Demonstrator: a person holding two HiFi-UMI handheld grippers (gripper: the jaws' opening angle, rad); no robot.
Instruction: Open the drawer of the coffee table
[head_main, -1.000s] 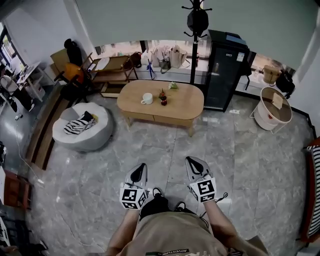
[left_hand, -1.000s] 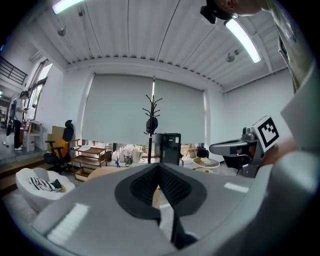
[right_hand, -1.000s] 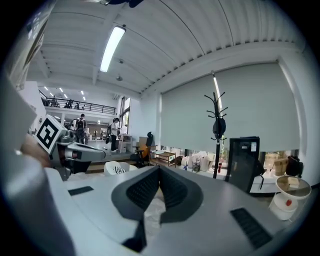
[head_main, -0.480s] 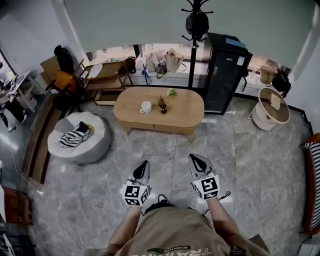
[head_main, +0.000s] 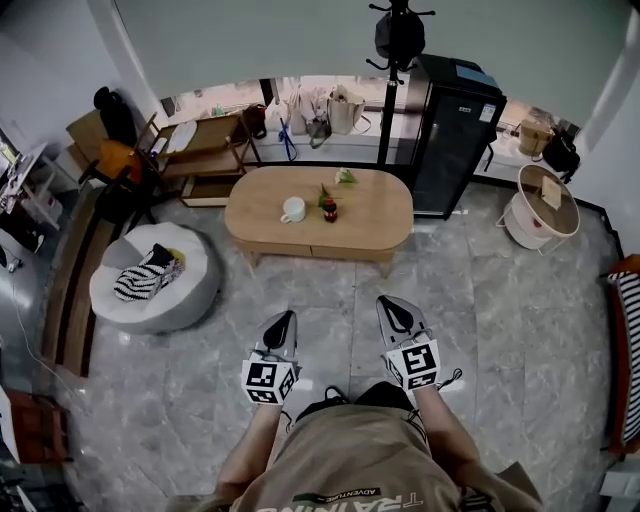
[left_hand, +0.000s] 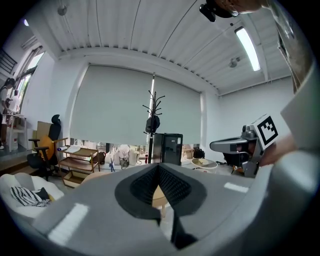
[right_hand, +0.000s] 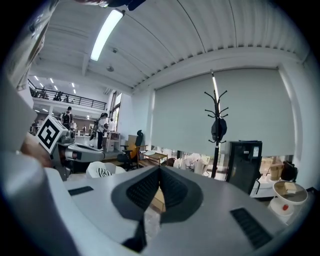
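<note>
Both left gripper (head_main: 288, 317) and right gripper (head_main: 384, 302) fingers together; only head view shows mug (head_main: 293, 209).

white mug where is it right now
In the head view the white mug stands on the oval wooden coffee table, left of its centre, just left of the small dark bottle.

All views toward distant coffee table (head_main: 318, 208)

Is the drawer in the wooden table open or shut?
Shut. In the head view the wooden drawer front lies flush under the top of the oval light-wood coffee table; nothing sticks out.
</note>
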